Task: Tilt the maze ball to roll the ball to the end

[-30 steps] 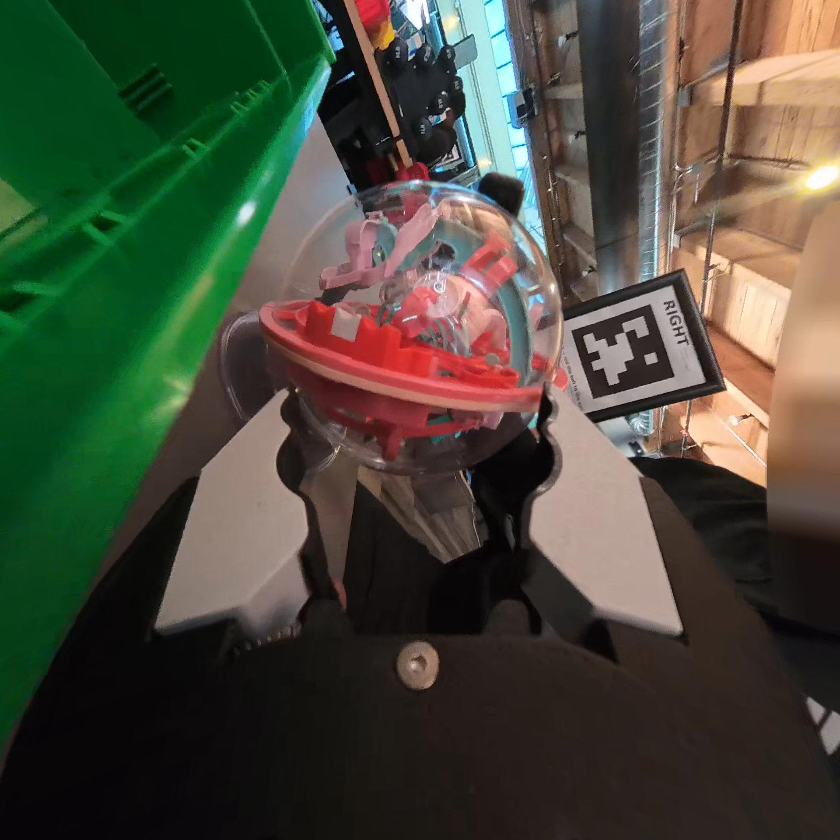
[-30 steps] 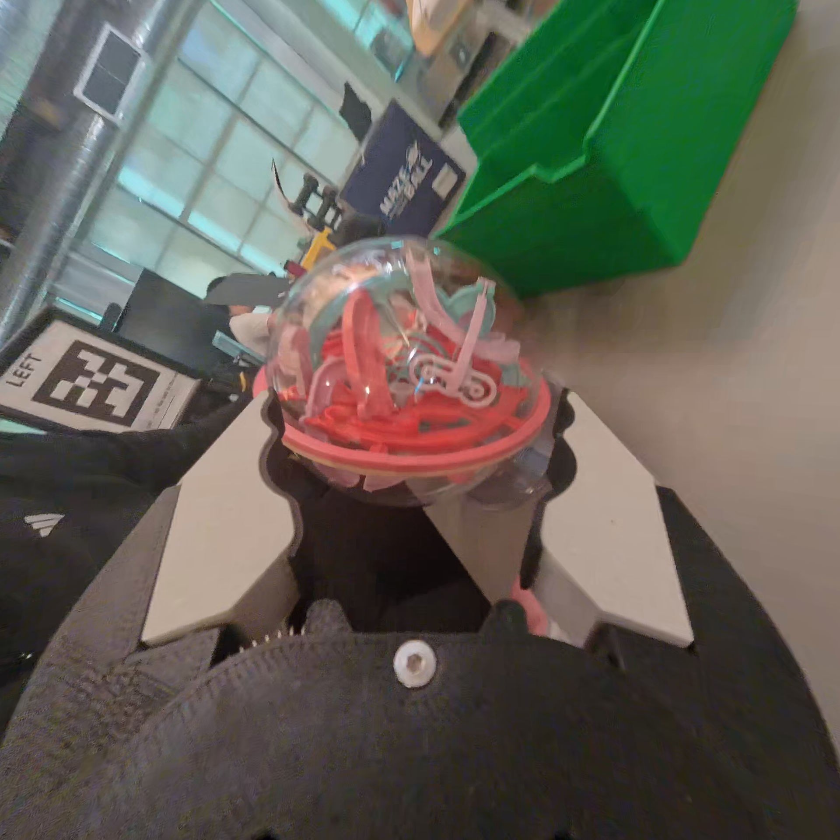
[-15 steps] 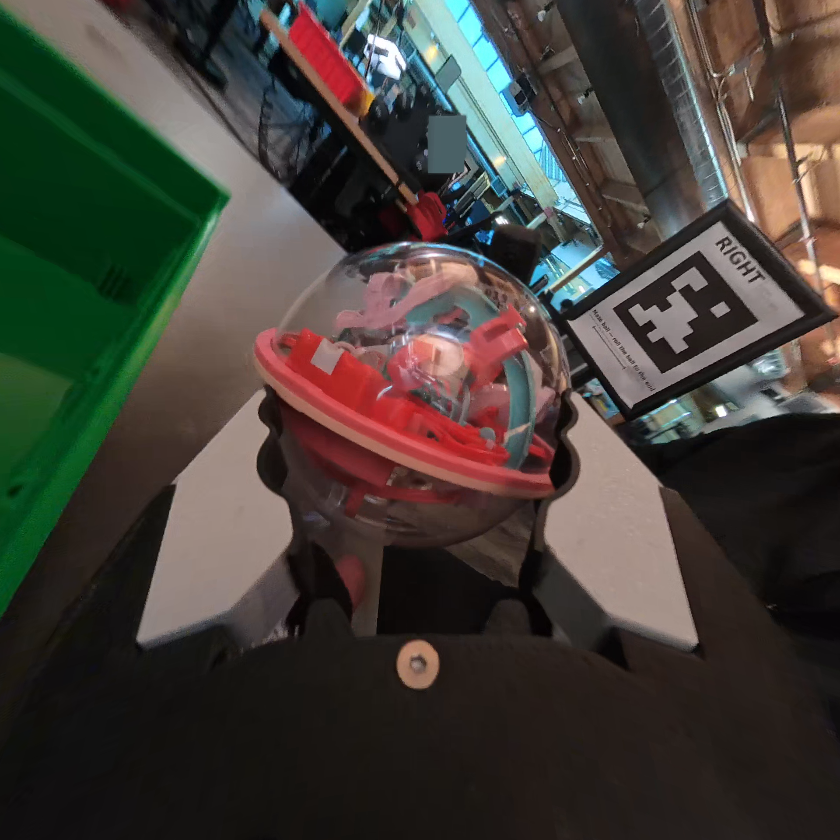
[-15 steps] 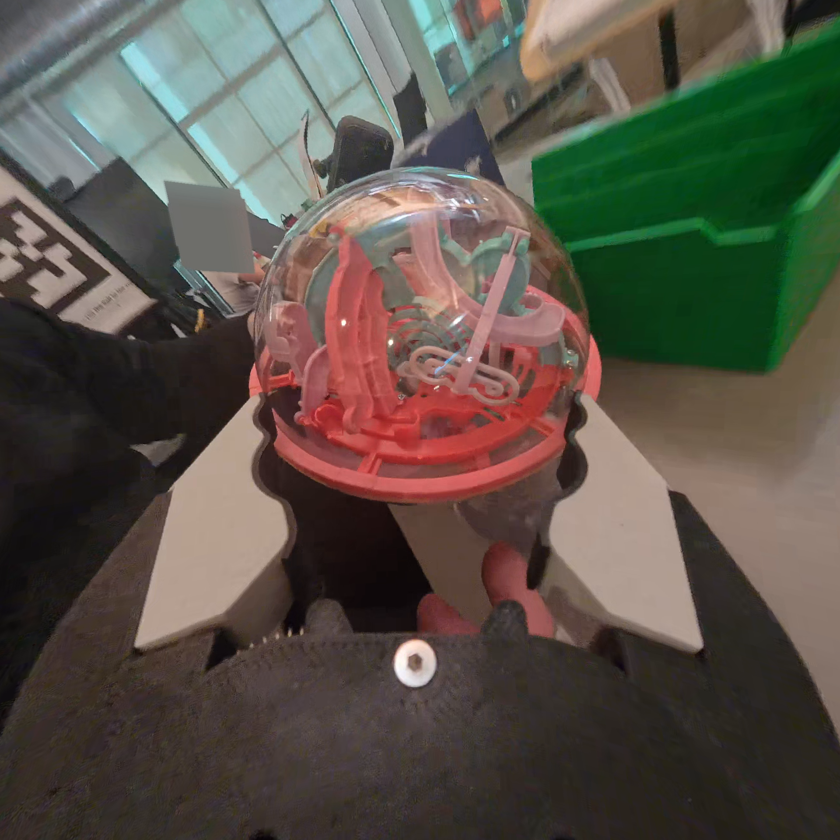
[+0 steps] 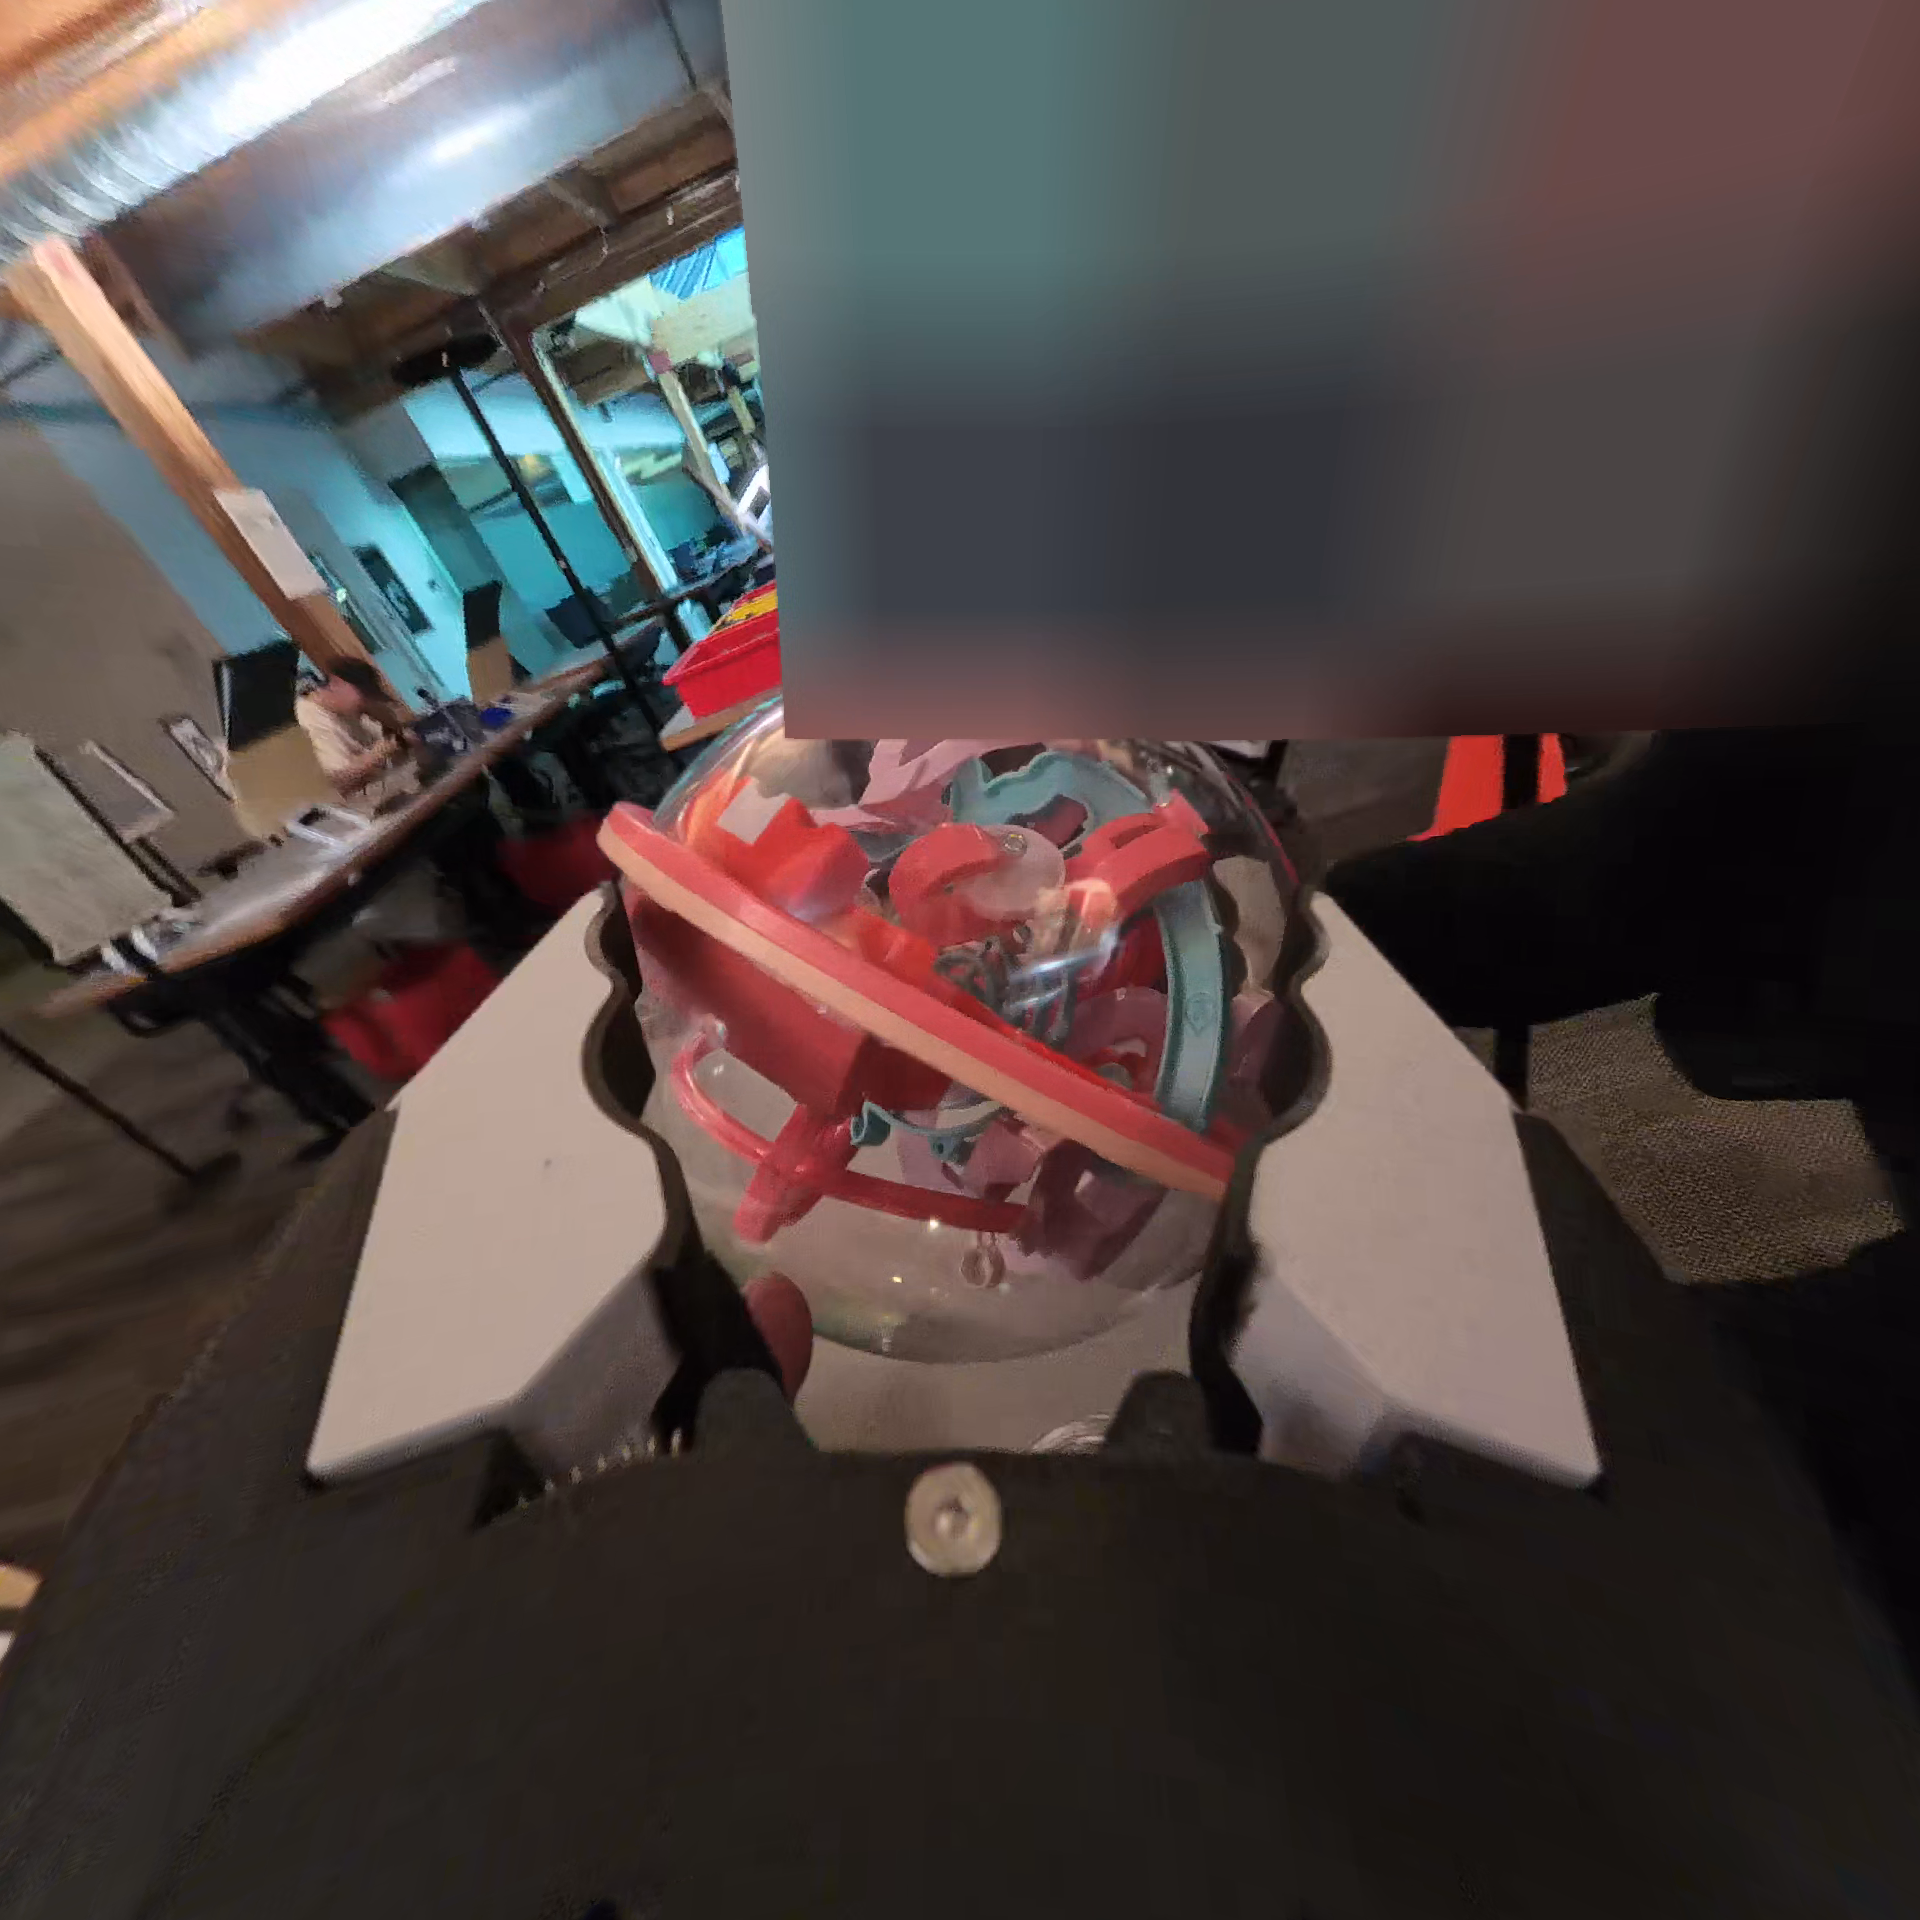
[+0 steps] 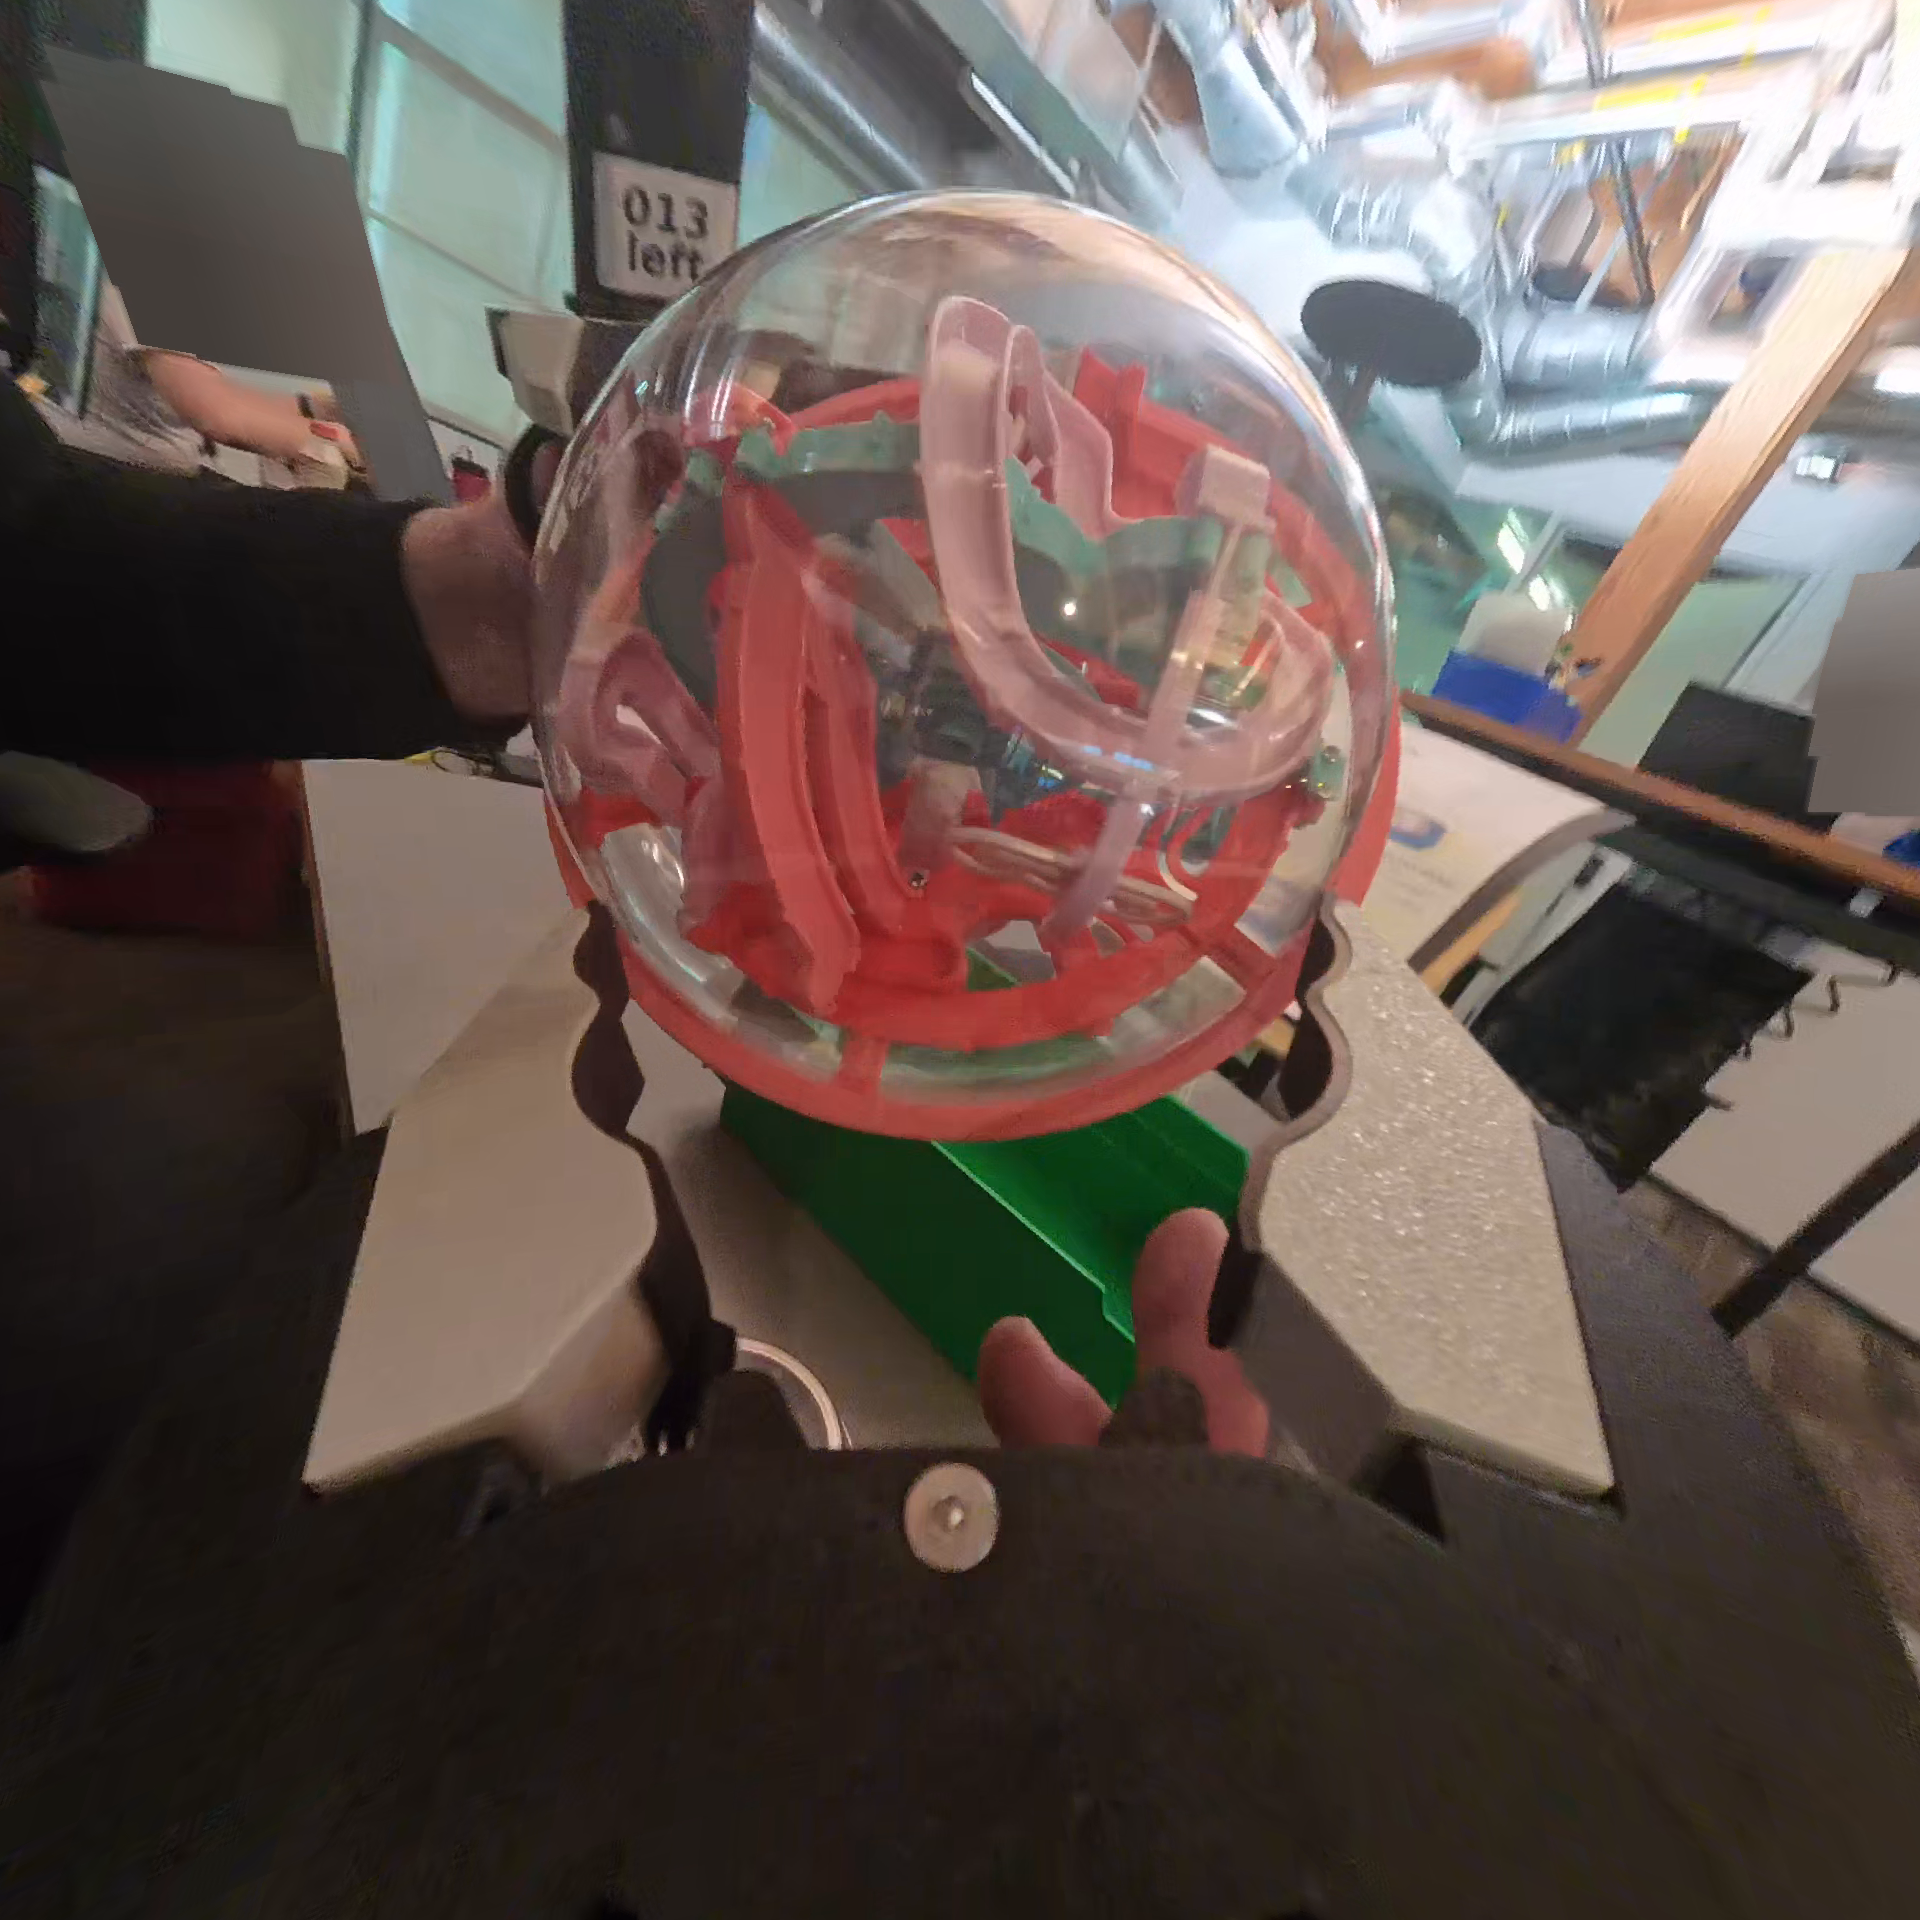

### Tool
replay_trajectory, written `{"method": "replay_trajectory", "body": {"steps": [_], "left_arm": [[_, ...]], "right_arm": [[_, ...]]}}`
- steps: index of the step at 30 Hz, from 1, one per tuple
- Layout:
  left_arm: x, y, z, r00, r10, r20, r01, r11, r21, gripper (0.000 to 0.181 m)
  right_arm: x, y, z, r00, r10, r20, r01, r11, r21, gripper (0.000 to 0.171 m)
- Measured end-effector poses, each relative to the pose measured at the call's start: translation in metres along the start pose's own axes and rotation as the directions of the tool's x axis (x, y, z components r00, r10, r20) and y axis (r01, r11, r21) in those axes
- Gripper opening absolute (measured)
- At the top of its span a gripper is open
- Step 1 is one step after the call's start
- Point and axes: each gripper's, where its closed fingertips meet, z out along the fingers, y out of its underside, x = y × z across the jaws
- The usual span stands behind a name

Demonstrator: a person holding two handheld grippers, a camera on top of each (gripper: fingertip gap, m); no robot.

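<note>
A: Where's the clear plastic maze ball (image 5: 961,1039) with red tracks?
B: Twelve o'clock of the left gripper (image 5: 956,1049), pinched between both part-open jaws.
A: Right gripper (image 6: 961,997)?
B: Likewise clamping it; green plastic bin (image 6: 997,1236) at six o'clock.

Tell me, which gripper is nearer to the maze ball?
Neither: both are shut on the maze ball. The left gripper clamps its sides; the right gripper, opposite, holds it near the red ring.

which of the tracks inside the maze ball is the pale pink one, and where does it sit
The pale pink track is the looping strip high under the clear dome of the maze ball; the red tracks sit lower, the teal pieces behind.
</note>
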Motion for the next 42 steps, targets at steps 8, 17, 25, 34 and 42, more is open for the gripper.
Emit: {"method": "replay_trajectory", "body": {"steps": [8, 17, 25, 34, 42], "left_arm": [[0.001, -0.027, 0.018, 0.991, 0.137, -0.010, -0.137, 0.991, 0.000, 0.119], [0.010, -0.016, 0.041, 0.919, 0.394, -0.027, -0.393, 0.906, -0.159, 0.119], [0.015, 0.016, 0.060, 0.877, 0.474, -0.079, -0.469, 0.809, -0.354, 0.116], [0.010, 0.051, 0.044, 0.977, 0.208, 0.054, -0.193, 0.961, -0.200, 0.117], [0.016, 0.146, 0.028, 0.962, -0.222, 0.158, 0.217, 0.975, 0.046, 0.116]], "right_arm": [[0.014, -0.022, -0.009, 0.994, -0.088, -0.057, 0.093, 0.992, 0.088, 0.131], [0.027, 0.006, -0.013, 0.978, -0.176, -0.111, 0.180, 0.983, 0.027, 0.131], [0.025, 0.050, -0.010, 0.989, -0.076, -0.123, 0.075, 0.997, -0.008, 0.132], [0.005, 0.077, -0.018, 1.000, 0.012, -0.023, -0.014, 0.996, -0.086, 0.133], [-0.029, 0.153, -0.034, 0.979, 0.184, 0.091, -0.144, 0.930, -0.337, 0.134]]}}
